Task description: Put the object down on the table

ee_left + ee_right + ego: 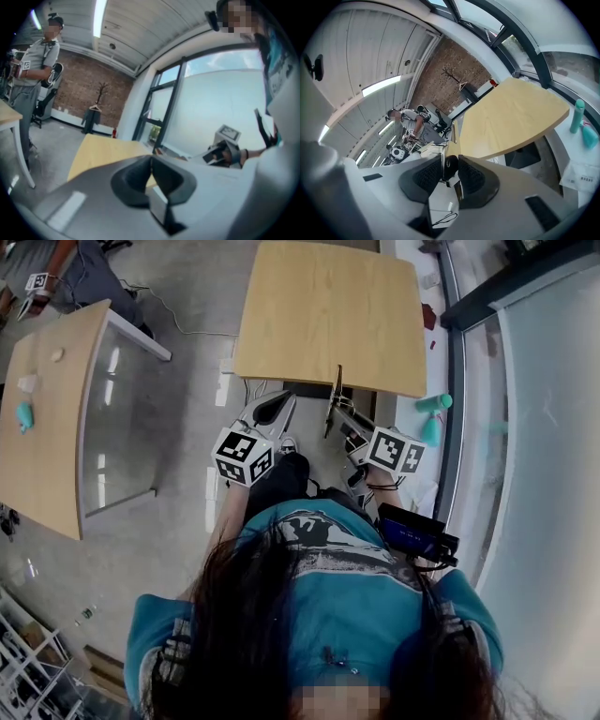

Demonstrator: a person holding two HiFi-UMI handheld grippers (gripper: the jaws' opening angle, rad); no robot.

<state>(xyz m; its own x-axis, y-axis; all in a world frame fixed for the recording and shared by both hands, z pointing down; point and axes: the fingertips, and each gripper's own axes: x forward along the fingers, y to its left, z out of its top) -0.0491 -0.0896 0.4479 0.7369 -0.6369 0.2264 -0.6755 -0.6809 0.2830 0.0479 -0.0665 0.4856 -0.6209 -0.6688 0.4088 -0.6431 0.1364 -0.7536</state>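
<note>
Wooden table [328,310] | right hand-held gripper [449,158] | narrowly apart, clamping thin object [450,166]

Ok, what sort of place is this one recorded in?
Probably a loft-style office or lab set up for recording. It has bare wooden tables on a concrete floor, a brick wall, tall windows, and another person standing across the room.
</note>
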